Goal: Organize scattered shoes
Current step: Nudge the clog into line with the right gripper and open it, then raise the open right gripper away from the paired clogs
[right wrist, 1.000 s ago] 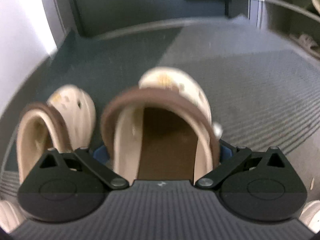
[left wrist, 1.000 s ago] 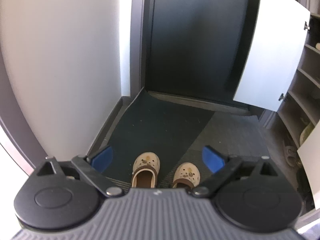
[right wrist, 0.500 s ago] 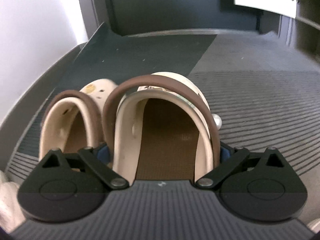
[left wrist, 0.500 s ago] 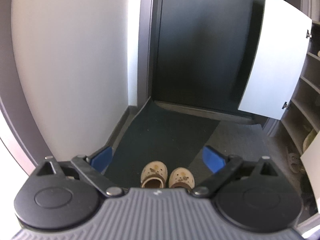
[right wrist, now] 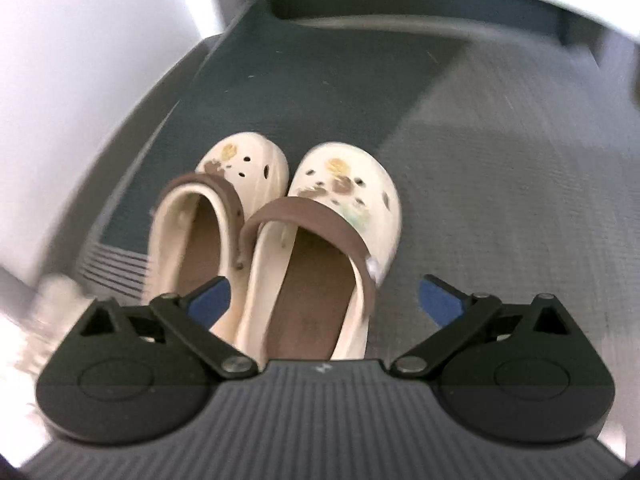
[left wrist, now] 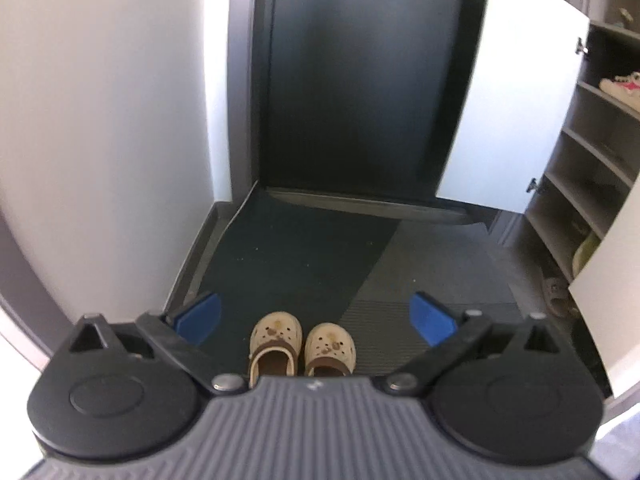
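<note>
Two cream clogs with brown heel straps stand side by side on the dark entry mat, toes toward the door. In the right wrist view the left clog (right wrist: 208, 216) and the right clog (right wrist: 328, 240) sit just in front of my right gripper (right wrist: 324, 300), which is open with its blue pads either side of the right clog's heel, not touching it. In the left wrist view the same left clog (left wrist: 275, 344) and right clog (left wrist: 330, 349) appear small, far below my left gripper (left wrist: 316, 316), which is open and holds nothing.
A dark door (left wrist: 360, 80) closes the far end and a white wall (left wrist: 100, 120) runs along the left. On the right stands an open shoe cabinet (left wrist: 592, 184) with a white door (left wrist: 516, 120), shelves holding shoes, and a sandal (left wrist: 556, 296) on the floor.
My right gripper has opened and let go of the right clog, then drawn back and up; the clog now rests beside its mate. The left gripper has risen higher.
</note>
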